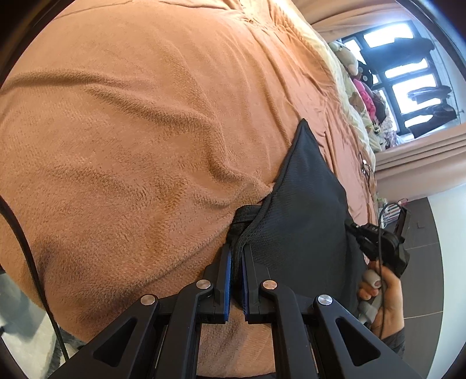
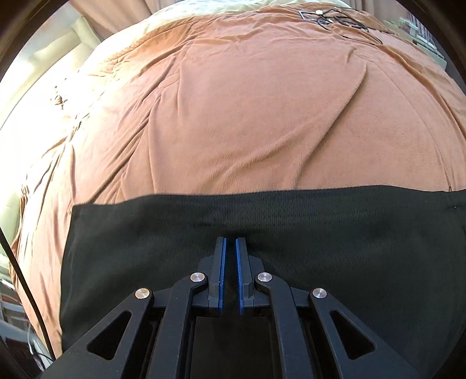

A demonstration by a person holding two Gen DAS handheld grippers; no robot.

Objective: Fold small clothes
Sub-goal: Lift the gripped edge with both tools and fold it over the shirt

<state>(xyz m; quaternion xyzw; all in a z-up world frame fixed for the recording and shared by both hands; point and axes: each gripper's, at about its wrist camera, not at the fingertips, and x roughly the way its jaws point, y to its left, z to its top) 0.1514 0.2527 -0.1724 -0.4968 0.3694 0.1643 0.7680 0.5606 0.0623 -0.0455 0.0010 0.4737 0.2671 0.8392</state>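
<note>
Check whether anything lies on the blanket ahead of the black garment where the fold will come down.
Nothing visible does. The orange blanket ahead of the black garment lies bare apart from wrinkles. The only clutter, tangled cables, sits at the blanket's far edge, well away from the garment.

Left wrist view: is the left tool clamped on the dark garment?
Yes. The left tool pinches a bunched edge of the dark garment over the orange blanket.

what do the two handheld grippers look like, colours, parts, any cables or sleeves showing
Both the left gripper and the right gripper are matte black scissor-style linkages with round silver pivot pins and flat parallel fingers lined with ribbed blue pads. In the left wrist view a thin black cable trails past the person's hand, which ends in a dark grey sleeve.
</note>
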